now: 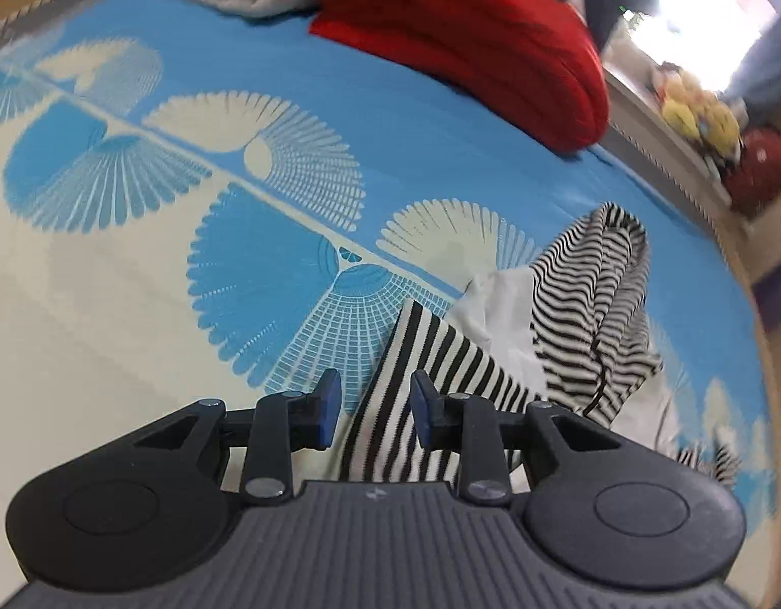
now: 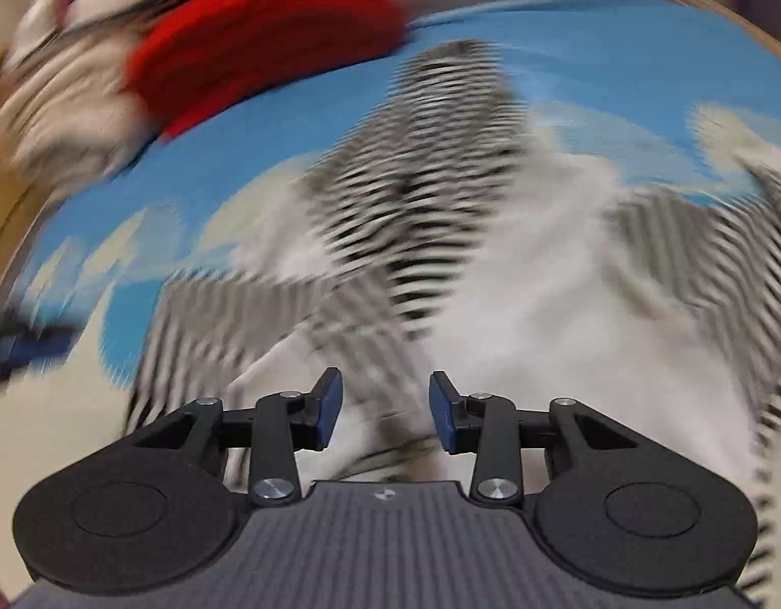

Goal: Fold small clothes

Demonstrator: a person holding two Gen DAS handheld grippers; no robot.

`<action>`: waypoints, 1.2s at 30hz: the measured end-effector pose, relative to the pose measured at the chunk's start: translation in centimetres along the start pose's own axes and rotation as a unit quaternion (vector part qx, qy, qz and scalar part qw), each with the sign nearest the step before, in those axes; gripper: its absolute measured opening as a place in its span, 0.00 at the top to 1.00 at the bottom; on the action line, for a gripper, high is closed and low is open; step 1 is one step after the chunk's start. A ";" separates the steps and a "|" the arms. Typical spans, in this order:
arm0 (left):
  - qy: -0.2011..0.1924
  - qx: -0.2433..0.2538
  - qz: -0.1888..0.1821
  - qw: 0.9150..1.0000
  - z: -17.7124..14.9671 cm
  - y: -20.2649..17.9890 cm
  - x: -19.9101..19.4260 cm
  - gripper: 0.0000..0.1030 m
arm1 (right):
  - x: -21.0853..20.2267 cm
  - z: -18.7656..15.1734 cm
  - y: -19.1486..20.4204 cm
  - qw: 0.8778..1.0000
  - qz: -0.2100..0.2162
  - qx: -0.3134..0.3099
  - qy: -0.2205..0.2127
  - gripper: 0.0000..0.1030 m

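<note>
While spread crumpled across a blue and cream patterned bedspread [image 1: 111, 304], a small black-and-white striped garment [image 1: 583, 314] with white panels. Left gripper [image 1: 375, 413] above a striped sleeve, fingers parted, holding nothing. Right gripper [image 2: 385, 413] over the garment's white middle, fingers wide apart, also empty; view blurred. Likely light, soft, limp. Best pinched at sleeve cuff or hem edge. Red cushion [image 1: 466, 35] beyond.

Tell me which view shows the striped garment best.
The left wrist view: the striped garment is sharp there, crumpled on the blue bedspread, one striped part between the open left gripper fingers. The right wrist view shows more of it, but heavily motion-blurred.
</note>
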State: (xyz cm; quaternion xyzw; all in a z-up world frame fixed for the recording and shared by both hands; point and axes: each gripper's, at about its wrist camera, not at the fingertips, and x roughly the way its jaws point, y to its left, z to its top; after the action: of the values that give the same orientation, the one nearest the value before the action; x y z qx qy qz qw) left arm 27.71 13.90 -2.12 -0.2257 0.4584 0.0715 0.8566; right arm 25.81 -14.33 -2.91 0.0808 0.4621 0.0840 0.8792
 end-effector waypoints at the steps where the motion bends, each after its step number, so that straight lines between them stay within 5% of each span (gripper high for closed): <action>1: 0.000 -0.002 0.001 1.000 0.1 0.0 -0.2 0.66 | 0.6 -0.5 1.7 0.999 0.001 -0.034 0.003 0.56; 11: 0.008 -0.002 0.009 1.000 0.8 0.6 -0.1 0.63 | 5.6 -3.9 6.9 0.977 -0.066 -0.198 0.049 0.56; 13: 0.009 0.010 0.012 1.000 1.0 0.5 0.0 0.63 | 5.0 -3.6 6.6 0.978 -0.069 -0.189 0.046 0.80; 14: 0.008 0.017 0.013 1.000 1.0 0.3 0.0 0.63 | 4.4 -3.2 6.1 0.983 -0.058 -0.170 0.043 0.93; 18: 0.007 0.046 0.014 0.999 0.9 -0.3 0.1 0.63 | -0.7 0.0 3.2 0.996 -0.037 -0.068 -0.049 0.93; 22: 0.018 0.067 0.008 0.998 0.2 -1.1 0.7 0.63 | -5.7 1.9 -3.8 0.987 -0.048 0.097 -0.117 0.94; 27: 0.047 0.115 -0.011 0.992 -1.6 -2.8 2.0 0.62 | -5.2 -0.6 -13.4 0.959 -0.112 0.254 -0.063 1.00; 30: 0.078 0.144 -0.015 0.986 -3.1 -3.4 3.4 0.61 | -4.7 -2.1 -16.3 0.944 -0.108 0.311 -0.035 1.00; 32: 0.086 0.154 -0.006 0.984 -3.7 -3.7 4.1 0.61 | -4.5 -2.3 -16.5 0.945 -0.098 0.310 -0.035 1.00; 34: 0.083 0.159 -0.001 0.984 -3.9 -3.8 4.2 0.61 | -3.7 -2.3 -15.9 0.951 -0.053 0.303 -0.023 0.96; 36: 0.078 0.155 0.003 0.985 -3.8 -3.7 4.1 0.61 | -2.5 -2.4 -16.0 0.948 -0.029 0.318 -0.012 0.73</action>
State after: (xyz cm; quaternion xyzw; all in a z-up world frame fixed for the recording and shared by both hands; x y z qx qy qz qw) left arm 28.40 8.53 -6.06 -0.0940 0.5300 -0.0158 0.8426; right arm 23.58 -30.28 -5.74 0.3435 0.4564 -0.0941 0.8154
